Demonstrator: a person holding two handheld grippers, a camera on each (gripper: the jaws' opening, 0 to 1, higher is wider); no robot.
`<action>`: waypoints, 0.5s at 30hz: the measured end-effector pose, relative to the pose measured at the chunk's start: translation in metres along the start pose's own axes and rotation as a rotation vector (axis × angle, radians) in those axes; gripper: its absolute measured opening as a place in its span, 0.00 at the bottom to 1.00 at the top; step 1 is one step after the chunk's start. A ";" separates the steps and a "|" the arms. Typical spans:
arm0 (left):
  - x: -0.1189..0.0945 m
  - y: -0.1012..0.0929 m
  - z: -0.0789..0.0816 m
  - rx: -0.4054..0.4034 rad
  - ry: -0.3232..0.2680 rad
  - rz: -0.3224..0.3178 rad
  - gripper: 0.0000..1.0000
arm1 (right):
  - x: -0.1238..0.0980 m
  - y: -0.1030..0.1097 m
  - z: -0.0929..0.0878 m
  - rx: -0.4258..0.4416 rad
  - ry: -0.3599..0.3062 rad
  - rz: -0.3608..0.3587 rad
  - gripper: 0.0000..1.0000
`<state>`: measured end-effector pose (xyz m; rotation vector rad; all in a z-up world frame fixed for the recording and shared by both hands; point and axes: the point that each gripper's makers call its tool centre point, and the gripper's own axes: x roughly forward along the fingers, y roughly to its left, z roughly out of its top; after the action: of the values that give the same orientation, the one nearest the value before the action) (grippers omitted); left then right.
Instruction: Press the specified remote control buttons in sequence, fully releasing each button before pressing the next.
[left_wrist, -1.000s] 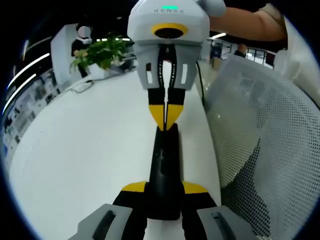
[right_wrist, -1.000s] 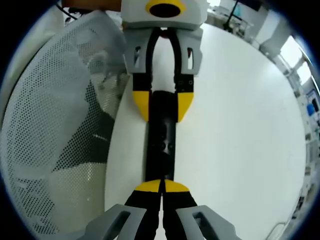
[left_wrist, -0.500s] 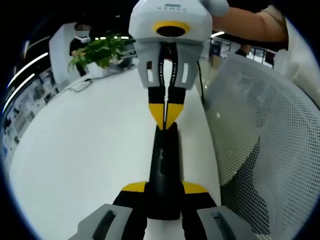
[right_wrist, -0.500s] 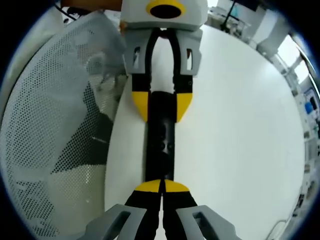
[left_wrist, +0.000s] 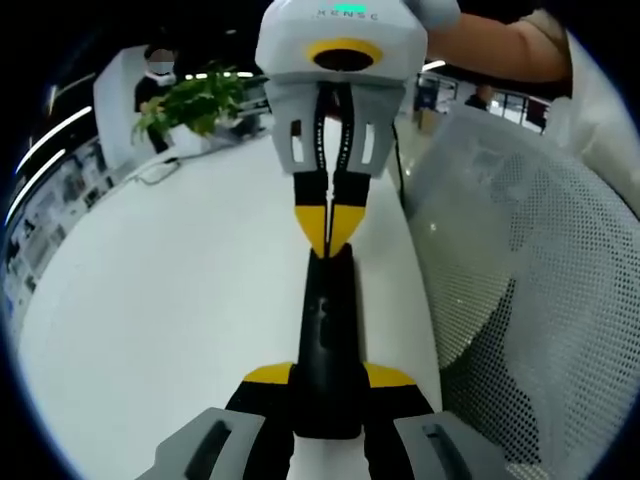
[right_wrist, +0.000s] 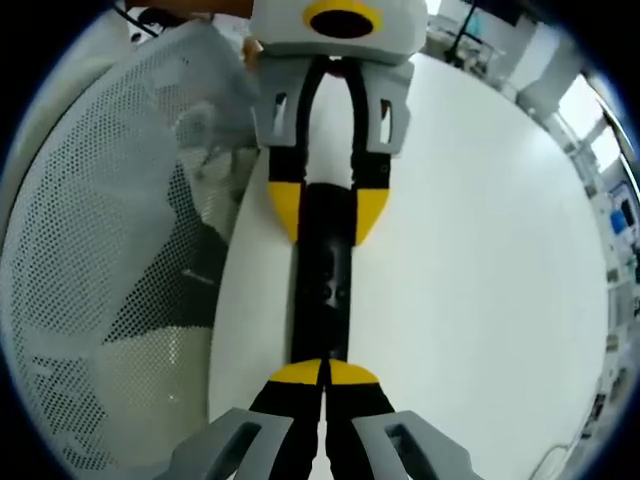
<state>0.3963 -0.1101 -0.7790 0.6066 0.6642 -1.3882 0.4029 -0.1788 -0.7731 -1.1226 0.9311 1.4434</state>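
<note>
A slim black remote (left_wrist: 327, 330) lies lengthwise over the white table (left_wrist: 170, 300) near its edge. My left gripper (left_wrist: 328, 378) is shut on the remote's near end, its yellow tips clasping both sides. My right gripper (left_wrist: 328, 232) comes in from the top, shut, its joined yellow tips resting on the remote's far end. In the right gripper view the remote (right_wrist: 325, 290) runs up the middle with small round buttons showing. My right gripper (right_wrist: 322, 373) touches its near end, and my left gripper (right_wrist: 327, 208) clamps the far part.
A white mesh chair back (left_wrist: 530, 300) stands close beside the table edge, also seen as the chair (right_wrist: 110, 260). A green plant (left_wrist: 195, 105) and a cable (left_wrist: 160, 172) sit at the table's far side. A person's arm (left_wrist: 500, 50) holds the right gripper.
Both views have drifted only slightly. The right gripper's tips stay on the remote's end and the left gripper keeps its hold.
</note>
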 end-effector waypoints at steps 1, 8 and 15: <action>0.000 0.000 0.000 0.001 0.001 -0.001 0.24 | -0.001 0.000 0.000 0.000 -0.004 0.001 0.00; 0.000 0.000 0.000 0.004 0.005 -0.004 0.24 | -0.017 -0.005 0.019 -0.006 -0.050 0.002 0.00; 0.000 0.001 -0.001 0.007 0.008 -0.006 0.24 | -0.016 -0.008 0.028 -0.033 -0.046 0.007 0.00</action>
<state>0.3968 -0.1094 -0.7798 0.6160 0.6682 -1.3947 0.4066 -0.1551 -0.7503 -1.1066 0.8830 1.4890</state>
